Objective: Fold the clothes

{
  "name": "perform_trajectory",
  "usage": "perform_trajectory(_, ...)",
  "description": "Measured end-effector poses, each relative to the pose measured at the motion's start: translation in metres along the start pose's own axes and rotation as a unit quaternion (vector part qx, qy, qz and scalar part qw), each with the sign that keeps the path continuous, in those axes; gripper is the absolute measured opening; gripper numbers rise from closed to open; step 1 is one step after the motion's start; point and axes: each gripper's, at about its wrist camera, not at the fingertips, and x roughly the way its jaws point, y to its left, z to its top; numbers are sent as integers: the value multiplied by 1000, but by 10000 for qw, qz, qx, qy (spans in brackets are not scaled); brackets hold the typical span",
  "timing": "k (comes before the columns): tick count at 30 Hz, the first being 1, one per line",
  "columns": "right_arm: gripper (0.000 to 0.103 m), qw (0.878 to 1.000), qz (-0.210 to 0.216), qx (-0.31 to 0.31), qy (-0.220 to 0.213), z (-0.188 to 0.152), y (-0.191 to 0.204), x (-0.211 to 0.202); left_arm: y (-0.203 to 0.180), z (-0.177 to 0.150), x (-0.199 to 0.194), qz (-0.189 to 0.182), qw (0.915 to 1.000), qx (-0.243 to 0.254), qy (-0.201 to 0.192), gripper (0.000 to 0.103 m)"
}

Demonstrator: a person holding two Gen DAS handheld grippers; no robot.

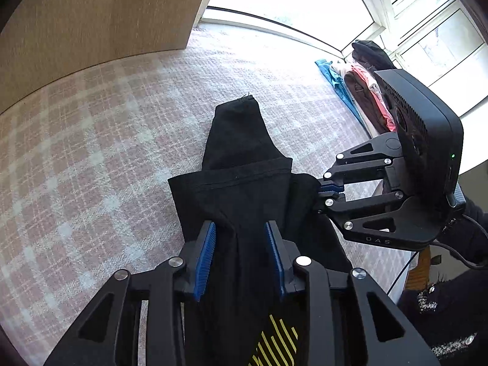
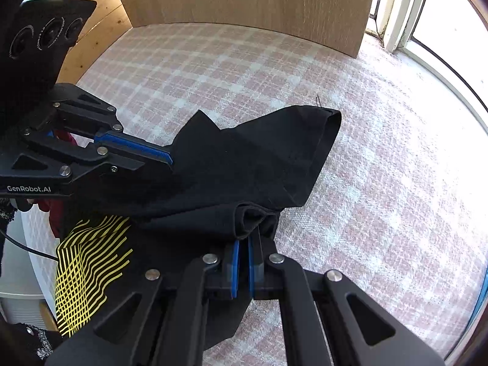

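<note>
Right gripper (image 2: 242,270) pinches black shirt (image 2: 244,164) edge; left gripper (image 1: 241,259) apart

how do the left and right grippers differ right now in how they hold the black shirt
The left gripper has its blue pads spread apart with the black shirt draped between them; the right gripper is pinched shut on a bunched fold. The left sits near the yellow print, the right at a side edge. Both touch the shirt.

Plaid bedcover, wooden board, window

A pink-and-white plaid bedcover (image 1: 106,140) filled the view; a wooden board (image 1: 100,12) stood at eleven o'clock, and a bright window (image 1: 305,0) at one o'clock.
</note>
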Motion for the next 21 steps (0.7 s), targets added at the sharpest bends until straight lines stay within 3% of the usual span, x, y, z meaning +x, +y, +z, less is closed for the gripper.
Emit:
perform_trajectory(3, 3, 9996, 220, 25, -201, 23, 1, -13, -6, 0, -25, 305, 9989, 211, -301, 1)
perform_trajectory(7, 3, 9996, -78, -264, -20, 43, 13, -6, 26, -3, -65, 1051, 9922, -121, -655, 2)
perform_trajectory(10, 3, 9992, -37, -344, 179, 30, 22, 4, 59, -5, -61, 563, 9942, -800, -452, 28)
perform_trajectory(12, 3, 9991, -13, -323, 262, 22, 14, 15, 48, -5, -40, 760, 9956, -477, -278, 29)
perform_trajectory(15, 3, 9990, 2, -283, 340, 16, 11, 22, 30, 2, -10, 1317, 9913, -42, -60, 36)
perform_trajectory(19, 3, 9994, 11, -150, 325, 13, 5, 22, 9, 9, 12, 1485, 9881, 371, 131, 35)
perform_trajectory(21, 3, 9994, 29, -122, 313, 12, 3, 22, -3, 9, 19, 1538, 9853, 702, 229, 24)
